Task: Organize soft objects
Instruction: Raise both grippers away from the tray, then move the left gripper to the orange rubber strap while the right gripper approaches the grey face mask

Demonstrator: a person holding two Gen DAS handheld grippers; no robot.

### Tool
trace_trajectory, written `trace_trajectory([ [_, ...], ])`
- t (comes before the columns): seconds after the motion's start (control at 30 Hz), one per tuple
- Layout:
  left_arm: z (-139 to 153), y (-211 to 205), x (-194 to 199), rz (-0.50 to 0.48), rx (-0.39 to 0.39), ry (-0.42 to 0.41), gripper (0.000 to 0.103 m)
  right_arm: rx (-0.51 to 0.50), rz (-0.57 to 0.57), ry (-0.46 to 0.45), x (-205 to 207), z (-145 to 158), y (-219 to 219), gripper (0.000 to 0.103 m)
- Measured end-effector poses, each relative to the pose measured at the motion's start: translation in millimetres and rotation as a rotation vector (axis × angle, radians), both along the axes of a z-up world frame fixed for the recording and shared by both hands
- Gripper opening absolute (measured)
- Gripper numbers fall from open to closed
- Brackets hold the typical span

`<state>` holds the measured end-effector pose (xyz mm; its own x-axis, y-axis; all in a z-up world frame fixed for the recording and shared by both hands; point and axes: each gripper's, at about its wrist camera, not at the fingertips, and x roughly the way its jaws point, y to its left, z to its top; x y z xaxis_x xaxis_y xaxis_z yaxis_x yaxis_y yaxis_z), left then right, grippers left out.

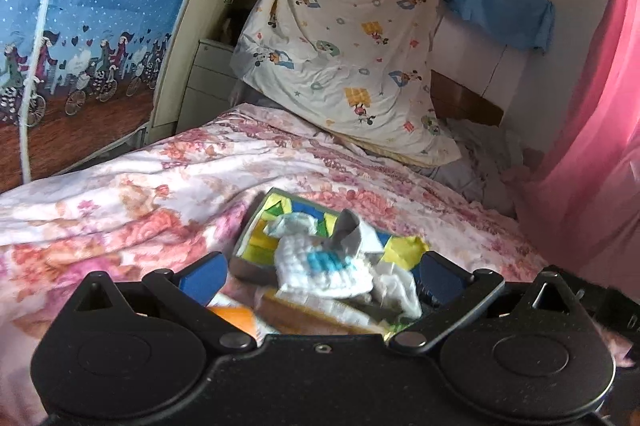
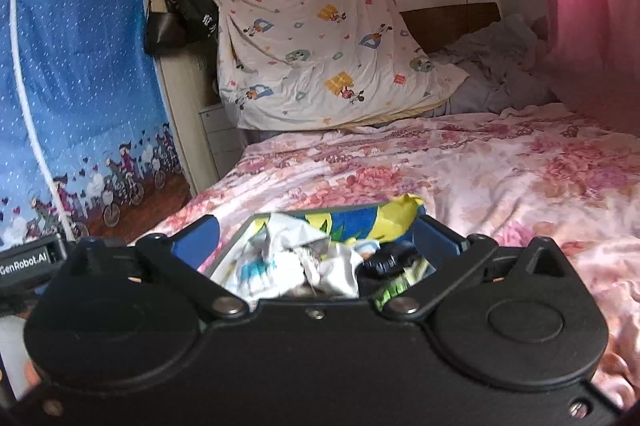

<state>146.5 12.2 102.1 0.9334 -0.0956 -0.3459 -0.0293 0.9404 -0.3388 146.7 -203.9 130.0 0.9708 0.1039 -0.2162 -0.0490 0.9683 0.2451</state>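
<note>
A small box (image 1: 256, 222) with a yellow, blue and green lining rests on the floral bed cover (image 1: 160, 186). It holds crumpled soft pieces, with a white knitted cloth with a blue patch (image 1: 320, 266) on top. My left gripper (image 1: 322, 258) hovers close over it, its blue fingers spread wide and not pressing on anything. In the right wrist view the same box (image 2: 236, 246) lies just beyond my right gripper (image 2: 316, 222), which also stands wide open. White cloths (image 2: 288, 250) and a black piece (image 2: 384, 262) lie inside.
A cartoon-print sheet (image 2: 312, 46) hangs at the head of the bed over grey crumpled bedding (image 2: 500, 66). A blue fabric wardrobe (image 2: 80, 66) with black bags (image 2: 176, 18) stands left. A pink curtain (image 2: 592, 6) hangs right. The floral cover (image 2: 480, 166) stretches beyond the box.
</note>
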Motion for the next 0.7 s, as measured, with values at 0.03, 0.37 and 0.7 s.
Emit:
trace_trajectory([
  [0.03, -1, 1, -7, 0.003, 0.012, 0.000, 0.102, -0.004, -0.003, 0.003, -3, 0, 0, 0.102],
  [0.37, -27, 14, -43, -0.017, 0.086, 0.048, 0.102, -0.049, -0.008, 0.003, -34, 0, 17, 0.102],
  [0.7, -56, 27, -32, -0.025, 0.155, 0.110, 0.102, -0.102, 0.023, 0.059, -34, -14, 29, 0.103],
])
